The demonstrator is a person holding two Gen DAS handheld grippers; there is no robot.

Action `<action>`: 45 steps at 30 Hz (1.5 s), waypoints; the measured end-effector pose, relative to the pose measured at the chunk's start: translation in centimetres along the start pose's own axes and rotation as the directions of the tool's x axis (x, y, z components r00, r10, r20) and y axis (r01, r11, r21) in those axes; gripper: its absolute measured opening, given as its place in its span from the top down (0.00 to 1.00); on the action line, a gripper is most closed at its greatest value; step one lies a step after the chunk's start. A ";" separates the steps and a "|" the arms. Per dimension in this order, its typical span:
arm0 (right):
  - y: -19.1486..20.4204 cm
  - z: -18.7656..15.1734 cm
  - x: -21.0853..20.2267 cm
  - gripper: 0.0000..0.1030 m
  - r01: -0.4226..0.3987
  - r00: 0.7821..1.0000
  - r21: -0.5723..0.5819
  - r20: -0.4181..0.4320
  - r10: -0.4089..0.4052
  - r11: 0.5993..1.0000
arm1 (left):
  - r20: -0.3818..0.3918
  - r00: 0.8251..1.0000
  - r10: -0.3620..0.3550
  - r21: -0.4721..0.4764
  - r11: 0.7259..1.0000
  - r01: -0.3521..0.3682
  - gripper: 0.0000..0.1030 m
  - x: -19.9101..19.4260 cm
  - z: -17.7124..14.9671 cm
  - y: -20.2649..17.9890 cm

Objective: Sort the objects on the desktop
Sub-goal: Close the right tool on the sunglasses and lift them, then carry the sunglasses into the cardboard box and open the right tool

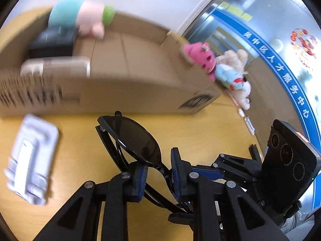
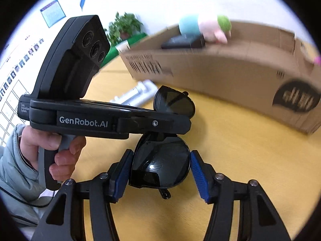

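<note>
Black sunglasses (image 1: 136,138) are held above the yellow table. My left gripper (image 1: 158,172) is shut on their bridge, one lens sticking out ahead toward the cardboard box (image 1: 128,80). In the right wrist view the other lens (image 2: 162,160) lies between my right gripper's (image 2: 160,168) blue pads; the left pad touches it, the right pad stands slightly off. The right gripper is open around the lens. The left gripper's body (image 2: 108,118) crosses in front.
The open cardboard box (image 2: 230,70) holds a black box (image 1: 52,42), a plush pig (image 1: 88,18) and a pale case (image 1: 56,65). Plush toys (image 1: 220,68) hang at its right corner. A white plastic holder (image 1: 30,160) lies on the table to the left.
</note>
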State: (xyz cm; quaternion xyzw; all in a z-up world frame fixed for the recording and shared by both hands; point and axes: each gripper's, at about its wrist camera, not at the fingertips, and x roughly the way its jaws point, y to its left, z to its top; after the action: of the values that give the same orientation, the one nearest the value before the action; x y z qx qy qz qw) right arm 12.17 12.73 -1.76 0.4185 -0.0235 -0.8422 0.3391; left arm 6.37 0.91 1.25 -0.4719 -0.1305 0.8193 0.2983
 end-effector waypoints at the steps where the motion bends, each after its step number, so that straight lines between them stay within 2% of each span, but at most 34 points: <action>1: 0.3 0.4 -0.7 0.45 0.004 1.000 -0.008 0.022 -0.004 1.000 | 0.020 1.000 0.001 0.020 1.000 -0.001 0.81 -0.8 0.7 -0.7; 7: 1.4 4.1 -5.6 0.45 0.054 0.980 -0.065 0.193 -0.041 0.996 | 0.131 0.991 -0.024 0.174 0.985 0.001 0.81 -4.8 5.8 -4.3; 12: 0.2 8.3 -7.8 0.45 0.111 0.954 -0.080 0.288 -0.084 0.991 | 0.167 0.986 -0.024 0.277 0.961 -0.024 0.81 -5.2 12.0 -6.2; 17: -3.0 13.1 -7.9 0.44 0.112 0.937 -0.039 0.338 -0.092 0.993 | 0.147 0.987 -0.063 0.314 0.949 0.014 0.82 -3.8 18.7 -5.5; 23: -8.8 18.3 -6.5 0.45 0.074 0.935 0.034 0.346 -0.081 0.997 | 0.093 0.993 -0.072 0.311 0.950 0.040 0.82 0.5 25.5 -3.8; 28: -14.2 21.5 -4.0 0.45 0.088 0.949 0.097 0.294 -0.113 0.991 | 0.032 0.996 -0.082 0.268 0.961 0.071 0.83 6.7 29.8 -1.7; 30: -17.2 22.2 -2.5 0.45 0.088 0.961 0.142 0.249 -0.121 0.986 | -0.023 0.995 -0.101 0.232 0.967 0.104 0.85 10.2 31.4 -0.5; 32: -19.9 22.7 -0.7 0.45 0.099 0.971 0.184 0.196 -0.135 0.978 | -0.086 0.988 -0.132 0.183 0.972 0.145 0.89 14.3 32.7 0.6; 35: -24.2 22.6 3.0 0.45 0.123 0.987 0.280 0.069 -0.148 0.952 | -0.166 0.972 -0.163 0.129 0.974 0.186 0.91 19.3 33.5 1.6; 38: -27.6 22.6 5.7 0.45 0.162 0.986 0.366 -0.037 -0.160 0.916 | -0.227 0.964 -0.139 0.112 0.979 0.168 0.91 23.2 33.6 2.6; 40: -28.9 22.4 6.5 0.51 0.181 0.983 0.400 -0.067 -0.168 0.899 | -0.260 0.954 -0.147 0.079 0.982 0.173 0.91 25.1 33.2 3.4; 42: -29.8 22.2 6.9 0.55 0.201 0.980 0.415 -0.088 -0.181 0.887 | -0.273 0.949 -0.159 0.047 0.983 0.178 0.91 26.4 32.8 4.2; 45: -30.2 22.1 7.7 0.55 0.251 0.967 0.396 -0.147 -0.209 0.883 | -0.290 0.945 -0.155 0.009 0.986 0.164 0.89 27.8 32.5 5.3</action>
State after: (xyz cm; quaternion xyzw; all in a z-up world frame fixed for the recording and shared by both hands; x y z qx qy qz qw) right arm -23.66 25.96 -2.53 0.5219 -0.1333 -0.8306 0.1416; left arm -33.68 15.97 -3.75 -0.5690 -0.1101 0.7171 0.3871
